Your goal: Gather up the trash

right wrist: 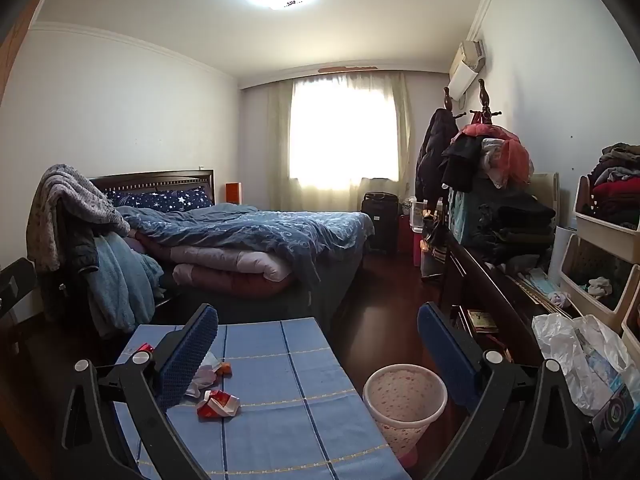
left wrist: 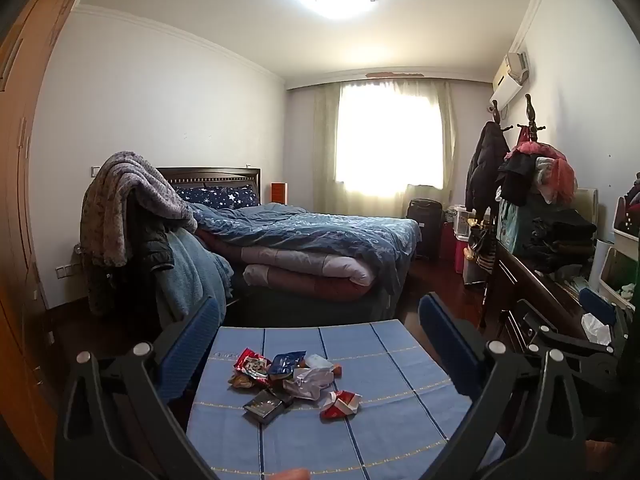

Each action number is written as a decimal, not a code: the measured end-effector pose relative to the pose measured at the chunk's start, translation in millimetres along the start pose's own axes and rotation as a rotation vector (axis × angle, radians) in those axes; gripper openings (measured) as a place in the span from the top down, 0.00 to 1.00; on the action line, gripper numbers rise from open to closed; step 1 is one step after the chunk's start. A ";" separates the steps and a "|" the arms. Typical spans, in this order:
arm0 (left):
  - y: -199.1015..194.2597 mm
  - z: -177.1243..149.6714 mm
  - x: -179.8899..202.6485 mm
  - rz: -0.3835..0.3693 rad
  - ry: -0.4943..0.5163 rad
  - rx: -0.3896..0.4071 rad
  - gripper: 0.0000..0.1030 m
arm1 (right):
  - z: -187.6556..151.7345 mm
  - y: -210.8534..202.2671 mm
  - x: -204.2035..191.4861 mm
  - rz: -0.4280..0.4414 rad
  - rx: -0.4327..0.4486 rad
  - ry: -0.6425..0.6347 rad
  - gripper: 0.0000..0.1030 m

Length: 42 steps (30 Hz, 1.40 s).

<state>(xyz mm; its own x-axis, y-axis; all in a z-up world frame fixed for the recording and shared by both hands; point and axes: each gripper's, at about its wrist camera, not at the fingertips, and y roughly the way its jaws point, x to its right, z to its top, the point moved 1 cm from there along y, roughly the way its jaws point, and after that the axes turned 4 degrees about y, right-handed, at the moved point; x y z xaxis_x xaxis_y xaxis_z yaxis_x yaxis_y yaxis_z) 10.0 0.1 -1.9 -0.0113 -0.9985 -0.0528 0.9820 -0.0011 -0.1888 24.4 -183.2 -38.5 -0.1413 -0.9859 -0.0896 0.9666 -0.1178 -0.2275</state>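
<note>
Broadly, an untidy bedroom is shown, with a bed (left wrist: 320, 240) heaped with quilts behind a small worktop (left wrist: 320, 432) covered by a blue checked cloth. Beside the worktop, on the dark floor, a pale perforated wastebasket (right wrist: 404, 404) is seen, and nothing can be made out inside it, so the task is judged to be at its very start, with every piece yet to be carried over. All of the trash is gathered near the middle of the worktop: a loose heap of wrappers (left wrist: 280, 372), within which a crumpled silvery-white packet (left wrist: 308, 382), a blue packet (left wrist: 285, 362) and a dark flat packet (left wrist: 264, 404) can be told apart, and just beside the heap a crumpled red-and-white wrapper (left wrist: 340, 403) lying apart from the rest. The left gripper (left wrist: 320, 344) is held released above the worktop, its jaws wide apart with the heap framed between them and nothing touched. The right gripper (right wrist: 316, 356) is likewise spread and empty, off toward the worktop's right edge. The whole heap is given only by the left wrist view; in the right wrist view most of it is hidden behind that gripper's left finger, and only the red-and-white wrapper is plainly seen. The wastebasket and a crumpled plastic bag (right wrist: 576, 356) on the dresser are given by the right wrist view alone.
</note>
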 end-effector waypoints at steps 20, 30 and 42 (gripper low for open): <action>-1.6 1.0 -6.1 0.014 -0.017 -0.003 0.03 | -2.7 2.1 4.2 0.002 -0.001 -0.011 0.03; 0.4 -0.9 -7.7 0.016 -0.023 -0.009 0.03 | 0.6 -6.5 -13.7 0.007 -0.003 -0.024 0.03; 1.3 -1.9 -9.8 0.015 -0.026 -0.008 0.03 | 0.9 -8.4 -8.0 0.003 0.011 -0.021 0.03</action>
<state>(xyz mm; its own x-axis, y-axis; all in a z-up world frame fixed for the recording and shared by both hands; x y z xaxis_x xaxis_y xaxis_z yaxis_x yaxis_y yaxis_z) 11.0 10.0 -3.5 0.0085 -0.9995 -0.0301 0.9806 0.0142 -0.1957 17.7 -174.4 -35.0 -0.1337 -0.9885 -0.0701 0.9693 -0.1157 -0.2168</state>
